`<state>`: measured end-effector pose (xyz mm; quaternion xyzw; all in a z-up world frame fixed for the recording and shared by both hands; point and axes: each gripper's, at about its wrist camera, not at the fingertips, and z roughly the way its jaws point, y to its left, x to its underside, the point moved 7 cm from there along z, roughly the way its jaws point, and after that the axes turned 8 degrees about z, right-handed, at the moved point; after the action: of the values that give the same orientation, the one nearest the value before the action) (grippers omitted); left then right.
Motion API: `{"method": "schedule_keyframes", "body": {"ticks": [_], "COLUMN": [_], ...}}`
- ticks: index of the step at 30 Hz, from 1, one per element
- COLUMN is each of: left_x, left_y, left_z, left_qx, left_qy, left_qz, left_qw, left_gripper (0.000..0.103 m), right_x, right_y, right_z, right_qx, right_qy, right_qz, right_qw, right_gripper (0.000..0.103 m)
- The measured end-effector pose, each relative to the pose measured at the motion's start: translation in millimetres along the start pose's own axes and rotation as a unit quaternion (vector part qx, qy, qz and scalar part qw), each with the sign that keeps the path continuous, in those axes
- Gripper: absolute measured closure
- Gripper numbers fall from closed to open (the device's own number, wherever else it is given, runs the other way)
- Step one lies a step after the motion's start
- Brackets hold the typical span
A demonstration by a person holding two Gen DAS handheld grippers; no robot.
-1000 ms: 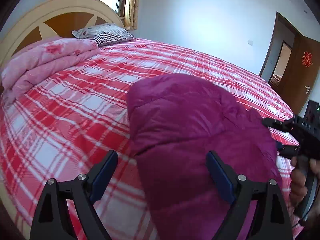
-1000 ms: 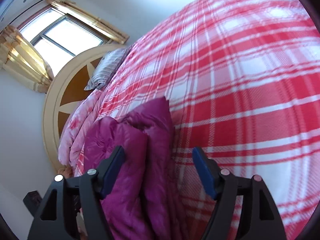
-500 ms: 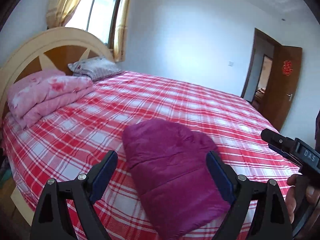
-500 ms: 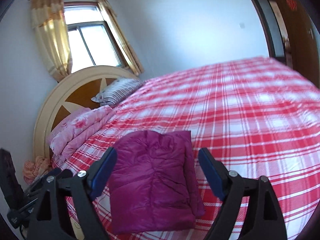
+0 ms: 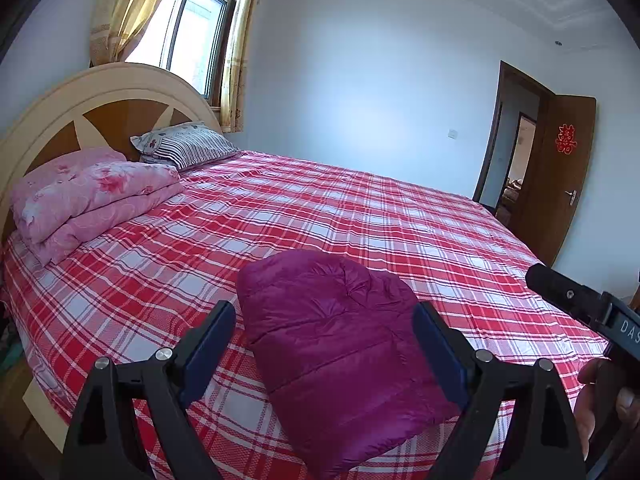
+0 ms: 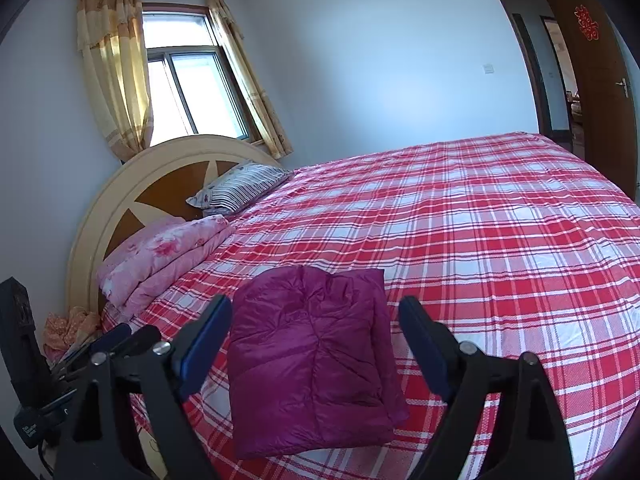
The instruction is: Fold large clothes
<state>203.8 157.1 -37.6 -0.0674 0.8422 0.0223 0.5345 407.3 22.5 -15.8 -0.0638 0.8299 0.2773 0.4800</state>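
Magenta padded jacket (image 5: 340,344), folded into a compact bundle, lies near the front edge of our red plaid bed (image 5: 360,216). We hold the left gripper (image 5: 324,344) and right gripper (image 6: 316,340) above it w/ jaws wide, nothing gripped. Right hand (image 5: 600,396) wraps its handle.

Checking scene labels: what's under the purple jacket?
The folded jacket lies on the red plaid sheet, near the bed's edge. The sheet shows all around it; the patch right beneath is covered, so anything there can't be seen. Both grippers are open, clear of it.
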Motion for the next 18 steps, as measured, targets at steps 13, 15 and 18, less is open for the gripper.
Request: {"method": "schedule_keyframes", "body": {"ticks": [13,15,18], "left_x": [1.6,2.3,2.9], "left_y": [-3.7,-4.4,-5.2], "left_z": [1.4,2.1,2.9], "left_qx": [0.003,0.005,0.005], "left_qy": [0.002,0.002,0.004], "left_qz": [0.006,0.006,0.008], "left_qw": [1.0,1.0,0.9999], "left_gripper": [0.013,0.013,0.013], "right_x": [4.9,5.0,4.9], "right_y": [-2.9,-3.0,-3.0], "right_z": [-7.7,-7.7,-7.8], "right_qx": [0.007,0.007,0.006], "right_qy": [-0.004,-0.005,-0.005], "right_qz": [0.001,0.002,0.002], "right_qw": [1.0,1.0,1.0], "right_gripper": [0.013,0.013,0.013]}}
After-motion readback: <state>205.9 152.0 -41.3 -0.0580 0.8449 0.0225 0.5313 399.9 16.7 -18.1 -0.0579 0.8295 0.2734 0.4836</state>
